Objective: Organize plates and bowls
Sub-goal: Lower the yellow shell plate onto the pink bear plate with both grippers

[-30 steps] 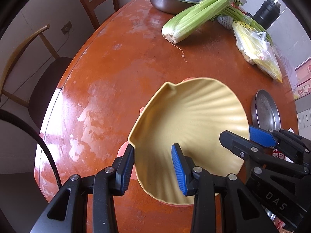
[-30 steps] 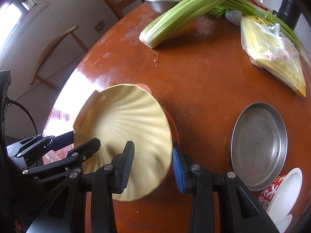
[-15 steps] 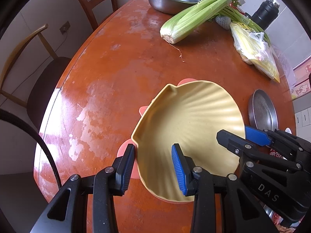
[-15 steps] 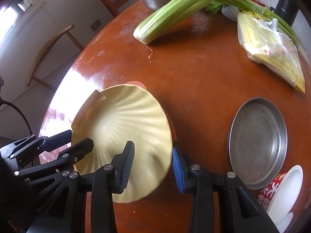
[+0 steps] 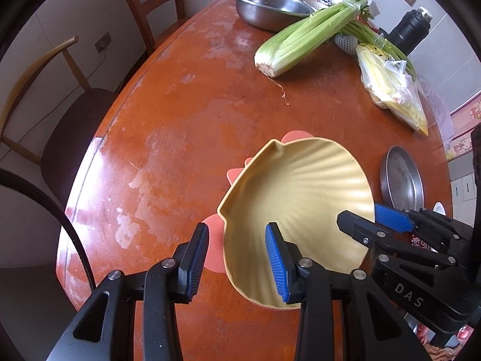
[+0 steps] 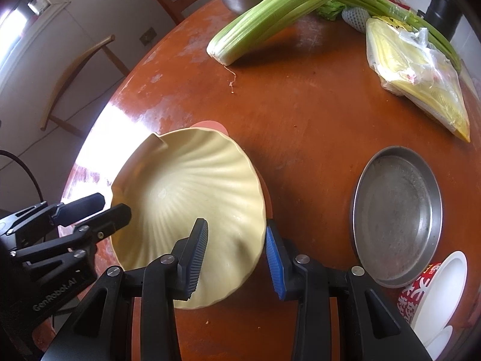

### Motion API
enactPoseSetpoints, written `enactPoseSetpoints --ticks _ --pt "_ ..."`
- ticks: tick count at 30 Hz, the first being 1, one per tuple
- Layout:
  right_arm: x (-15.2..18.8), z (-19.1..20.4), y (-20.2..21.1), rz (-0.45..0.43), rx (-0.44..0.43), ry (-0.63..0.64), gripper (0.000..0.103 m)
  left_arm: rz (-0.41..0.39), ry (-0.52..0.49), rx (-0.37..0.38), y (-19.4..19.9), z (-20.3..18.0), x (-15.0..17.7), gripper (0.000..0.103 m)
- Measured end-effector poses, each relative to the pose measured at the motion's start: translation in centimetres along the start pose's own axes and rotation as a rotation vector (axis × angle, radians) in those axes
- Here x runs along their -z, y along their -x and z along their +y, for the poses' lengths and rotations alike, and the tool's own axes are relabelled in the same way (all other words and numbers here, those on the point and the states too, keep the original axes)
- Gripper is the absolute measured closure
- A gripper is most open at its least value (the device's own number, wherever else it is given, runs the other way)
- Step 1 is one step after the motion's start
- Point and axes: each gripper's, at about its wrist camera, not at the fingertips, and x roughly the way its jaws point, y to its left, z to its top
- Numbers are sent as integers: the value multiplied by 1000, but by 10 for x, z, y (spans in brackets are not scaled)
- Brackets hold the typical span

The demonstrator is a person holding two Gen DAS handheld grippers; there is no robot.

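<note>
A yellow shell-shaped plate (image 5: 300, 204) (image 6: 186, 186) lies over a pink plate (image 5: 213, 249) (image 6: 210, 124), of which only the edges peek out. I cannot tell whether the two touch. My left gripper (image 5: 236, 225) straddles the yellow plate's left rim. A strip of pink shows between its outer pad and the rim. My right gripper (image 6: 234, 222) straddles the opposite rim, with the blue outer pad against the rim and the inner finger on the ribbed inside. Each view also shows the other gripper: the right gripper (image 5: 357, 215) and the left gripper (image 6: 116, 204).
On the orange-brown table (image 5: 180, 120), a flat metal pan (image 6: 396, 216) lies to the right, with a white dish (image 6: 442, 282) on a red-and-white bowl near it. Celery (image 5: 303, 39), a steel basin (image 5: 267, 6), a plastic bag (image 6: 421, 84) and a black flask (image 5: 412, 30) sit at the back. Chairs (image 5: 75, 126) stand to the left.
The yellow plate has shifted slightly right relative to the left gripper and the pink plate. It keeps its place between the right gripper's fingers. Neither jaw gap has changed.
</note>
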Motion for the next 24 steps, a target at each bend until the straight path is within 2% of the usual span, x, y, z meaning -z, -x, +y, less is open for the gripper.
enactPoseSetpoints --ticks 5,24 --pt "1 1 3 -11 33 -4 63 -14 -7 -4 8 1 1 64" --pt "8 3 46 -110 21 -16 63 -67 -33 -13 35 -11 6 64"
